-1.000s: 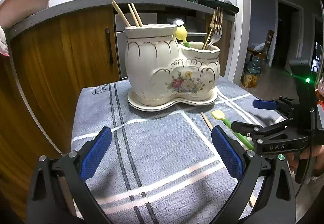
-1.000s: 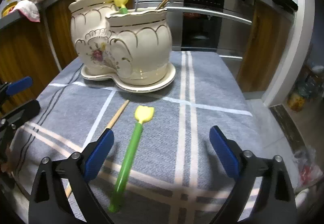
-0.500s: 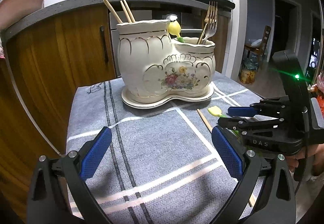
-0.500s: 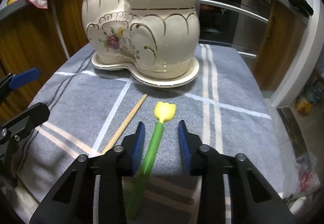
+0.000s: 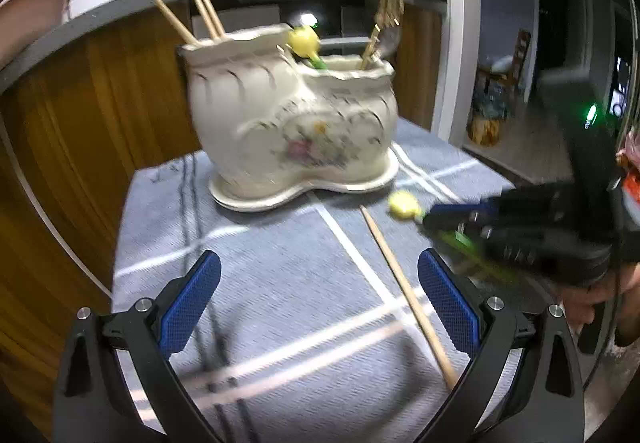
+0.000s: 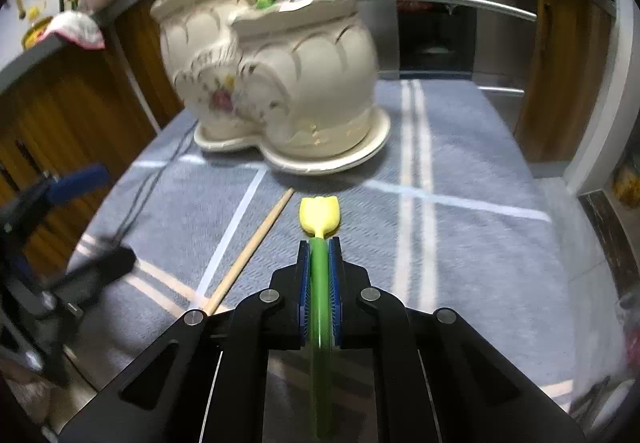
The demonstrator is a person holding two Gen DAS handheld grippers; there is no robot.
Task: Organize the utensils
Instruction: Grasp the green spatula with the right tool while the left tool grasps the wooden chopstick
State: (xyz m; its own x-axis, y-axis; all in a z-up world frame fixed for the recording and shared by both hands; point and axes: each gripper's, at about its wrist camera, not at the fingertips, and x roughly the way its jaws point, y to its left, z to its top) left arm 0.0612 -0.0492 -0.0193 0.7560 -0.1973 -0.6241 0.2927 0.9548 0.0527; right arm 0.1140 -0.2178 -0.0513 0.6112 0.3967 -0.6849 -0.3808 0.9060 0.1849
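A cream ceramic two-pot utensil holder (image 5: pixel 296 131) (image 6: pixel 280 83) stands at the far side of the grey checked cloth; it holds chopsticks, a yellow tulip-tipped utensil and forks. My right gripper (image 6: pixel 319 247) is shut on the green handle of a tulip-tipped utensil (image 6: pixel 320 219), whose yellow head points at the holder; it also shows in the left wrist view (image 5: pixel 404 203). A single wooden chopstick (image 5: pixel 404 287) (image 6: pixel 252 247) lies on the cloth just left of it. My left gripper (image 5: pixel 320 291) is open and empty above the cloth's near part.
The grey cloth (image 5: pixel 280 283) covers a small table with edges close on the left and right. Wooden cabinets and a dark counter (image 5: pixel 120 15) with pans stand behind. An oven (image 6: pixel 436 23) is at the back. The left gripper (image 6: pixel 60 203) shows at the right view's left edge.
My right gripper has closed on the green tulip utensil, from open one second ago. The left gripper has shifted a little; the holder now looks farther and blurred.
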